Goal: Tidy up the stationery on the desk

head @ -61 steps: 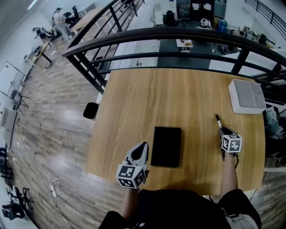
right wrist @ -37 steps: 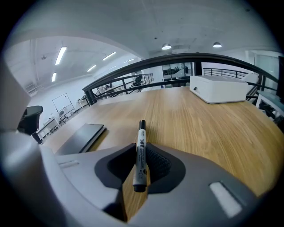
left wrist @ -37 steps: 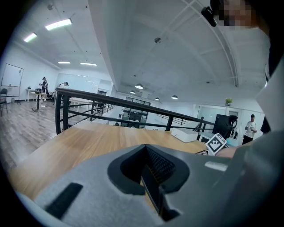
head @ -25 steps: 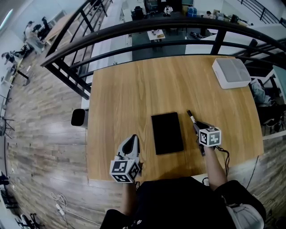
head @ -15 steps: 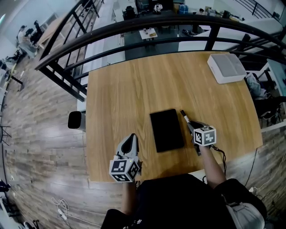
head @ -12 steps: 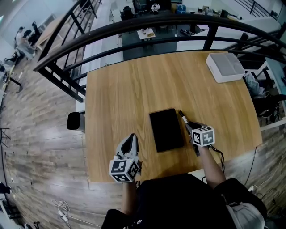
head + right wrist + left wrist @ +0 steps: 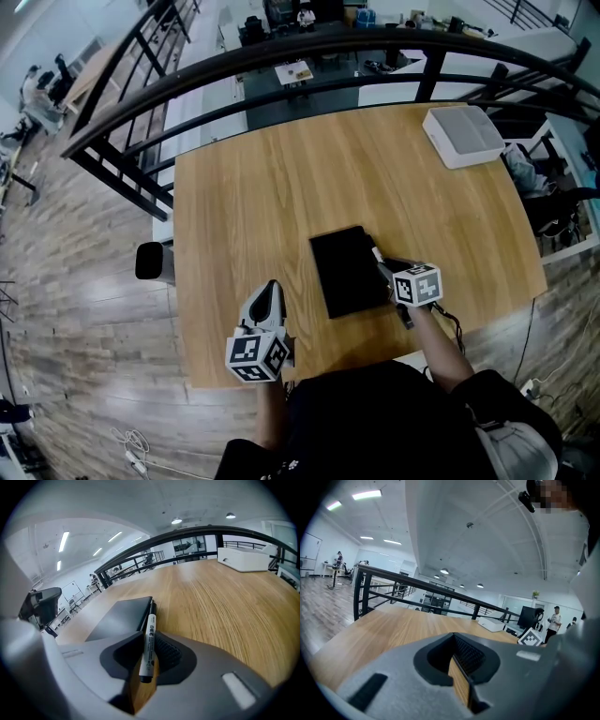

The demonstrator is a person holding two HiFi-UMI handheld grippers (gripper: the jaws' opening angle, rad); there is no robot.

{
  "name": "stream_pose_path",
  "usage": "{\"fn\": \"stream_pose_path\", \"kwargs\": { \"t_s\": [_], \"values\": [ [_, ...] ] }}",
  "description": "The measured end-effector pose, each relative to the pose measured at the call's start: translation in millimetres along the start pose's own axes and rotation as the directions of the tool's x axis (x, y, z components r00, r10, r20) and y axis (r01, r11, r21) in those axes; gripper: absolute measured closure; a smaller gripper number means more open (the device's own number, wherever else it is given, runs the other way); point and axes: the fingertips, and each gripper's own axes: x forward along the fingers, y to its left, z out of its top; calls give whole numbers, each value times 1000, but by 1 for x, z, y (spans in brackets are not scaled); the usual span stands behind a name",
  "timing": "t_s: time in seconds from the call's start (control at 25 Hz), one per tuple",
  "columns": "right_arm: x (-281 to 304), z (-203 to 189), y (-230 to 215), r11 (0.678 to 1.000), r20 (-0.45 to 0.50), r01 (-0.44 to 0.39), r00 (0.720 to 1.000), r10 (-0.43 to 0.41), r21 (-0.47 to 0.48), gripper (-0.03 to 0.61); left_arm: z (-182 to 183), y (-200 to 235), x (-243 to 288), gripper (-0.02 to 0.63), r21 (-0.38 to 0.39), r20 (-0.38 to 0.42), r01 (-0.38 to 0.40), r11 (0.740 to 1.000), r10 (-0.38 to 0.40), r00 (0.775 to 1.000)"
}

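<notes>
Marker (image 7: 378,256) and right hand-held gripper (image 7: 386,269) have moved left across the worktop (image 7: 272,187). In the earliest frame they were well right of the black pad (image 7: 342,272); now the marker's tip is at the pad's right edge. The left hand-held gripper (image 7: 269,292) has stayed near the front edge, left of the pad. Only the right gripper view shows its 2 jaws part-closed on the marker's barrel, with the tip beside the pad, perhaps touching it. The left gripper view shows its jaws fully together, holding nothing.
</notes>
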Motion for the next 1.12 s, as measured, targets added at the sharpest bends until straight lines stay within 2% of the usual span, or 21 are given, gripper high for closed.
{"fn": "stream_pose_path", "kwargs": {
  "t_s": [0.28, 0.56, 0.76, 0.92, 1.12],
  "values": [
    [2, -5, 5, 999, -46, -44, 998, 45, 3, 489, 4, 4, 0, 617, 3, 13, -5, 1000, 5, 1000],
    [-1, -9, 11, 990, -88, -137, 986, 139, 34, 488, 12, 2, 4, 617, 4, 26, -1, 1000, 1, 1000],
    [-6, -8, 7, 991, -82, -131, 988, 132, 19, 485, 16, -8, 10, 617, 18, 30, 19, 1000, -19, 999],
    [-6, -10, 7, 987, -73, -160, 984, 161, 21, 473, 14, -13, 12, 617, 23, 28, 20, 1000, -21, 999],
    [-11, 5, 9, 987, -25, -161, 987, 162, 26, 457, 18, -12, 15, 617, 32, 24, 24, 999, -25, 999]
  ]
}}
